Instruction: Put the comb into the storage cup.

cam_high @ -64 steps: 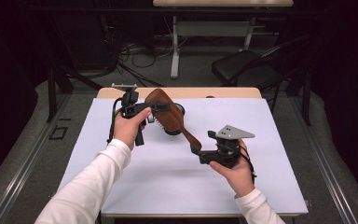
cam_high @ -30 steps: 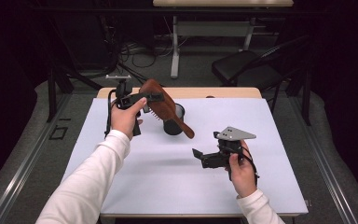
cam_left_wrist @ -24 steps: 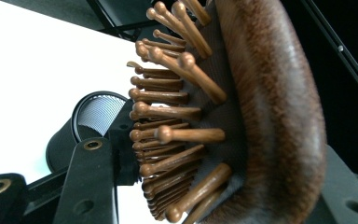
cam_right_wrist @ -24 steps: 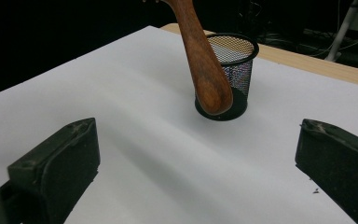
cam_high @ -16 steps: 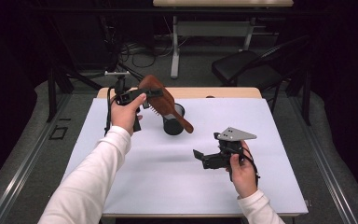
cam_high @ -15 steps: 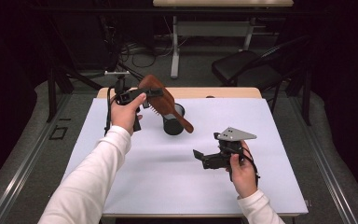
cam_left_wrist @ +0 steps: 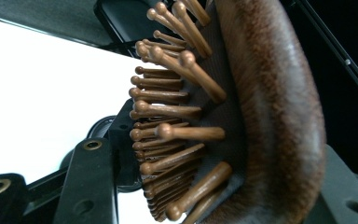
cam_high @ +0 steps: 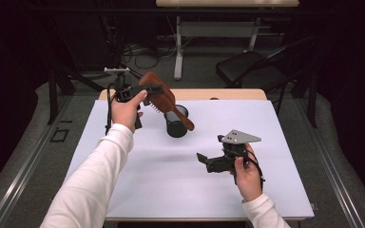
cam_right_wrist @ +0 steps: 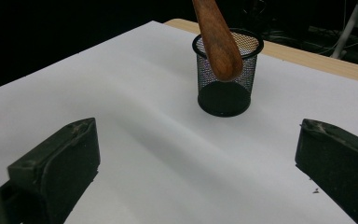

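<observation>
Hairbrush, clamped in our left gripper, has lifted toward the table's far edge. Its handle now overhangs the mesh cup; our freed right gripper gapes empty.

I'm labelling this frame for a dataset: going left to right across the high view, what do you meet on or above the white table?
left gripper → wooden hairbrush held in it → black mesh cup → right gripper → grey three-cornered plate on top of it
</observation>
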Available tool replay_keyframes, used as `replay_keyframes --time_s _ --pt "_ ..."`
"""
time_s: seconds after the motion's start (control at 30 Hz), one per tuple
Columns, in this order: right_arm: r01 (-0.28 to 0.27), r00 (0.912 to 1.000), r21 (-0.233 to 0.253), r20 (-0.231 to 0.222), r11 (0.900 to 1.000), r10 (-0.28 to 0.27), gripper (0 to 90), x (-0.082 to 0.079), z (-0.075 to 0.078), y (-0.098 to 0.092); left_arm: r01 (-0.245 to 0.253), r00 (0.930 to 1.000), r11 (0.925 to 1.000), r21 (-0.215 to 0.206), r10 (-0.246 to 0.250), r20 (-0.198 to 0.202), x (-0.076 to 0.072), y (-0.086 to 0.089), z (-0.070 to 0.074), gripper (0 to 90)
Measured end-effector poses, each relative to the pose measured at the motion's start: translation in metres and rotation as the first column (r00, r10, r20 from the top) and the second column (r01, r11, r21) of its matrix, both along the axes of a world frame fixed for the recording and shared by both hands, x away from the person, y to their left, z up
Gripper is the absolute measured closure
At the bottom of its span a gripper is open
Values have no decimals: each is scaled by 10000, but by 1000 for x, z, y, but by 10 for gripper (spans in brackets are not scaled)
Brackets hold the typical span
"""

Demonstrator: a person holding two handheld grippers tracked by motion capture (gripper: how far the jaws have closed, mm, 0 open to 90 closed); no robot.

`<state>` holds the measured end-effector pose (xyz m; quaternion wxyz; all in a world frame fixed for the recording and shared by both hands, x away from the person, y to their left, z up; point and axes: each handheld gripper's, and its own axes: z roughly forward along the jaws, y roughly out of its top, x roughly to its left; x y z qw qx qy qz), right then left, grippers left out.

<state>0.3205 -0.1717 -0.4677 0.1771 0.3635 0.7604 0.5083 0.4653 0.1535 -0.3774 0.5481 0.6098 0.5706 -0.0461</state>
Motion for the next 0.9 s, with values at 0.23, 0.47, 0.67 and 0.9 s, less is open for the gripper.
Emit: replay_keyframes --time_s 0.23,0.47,0.67,0.9 --pt "-12 10000 32 68 10000 11 0 0 0 -1 -152 9999 9998 117 151 46 3 3 0 468" --pt "-25 10000 -9 92 10000 25 0 0 0 0 -376 9991 9991 179 373 210 7 8 -1 466" --pt "-55 9999 -27 87 10000 55 0 0 0 0 -627 9972 9980 119 622 423 10 11 -2 449" --pt "-35 9999 -60 104 10000 35 0 -1 -1 0 -1112 9912 9930 404 1079 773 10 12 -1 481"
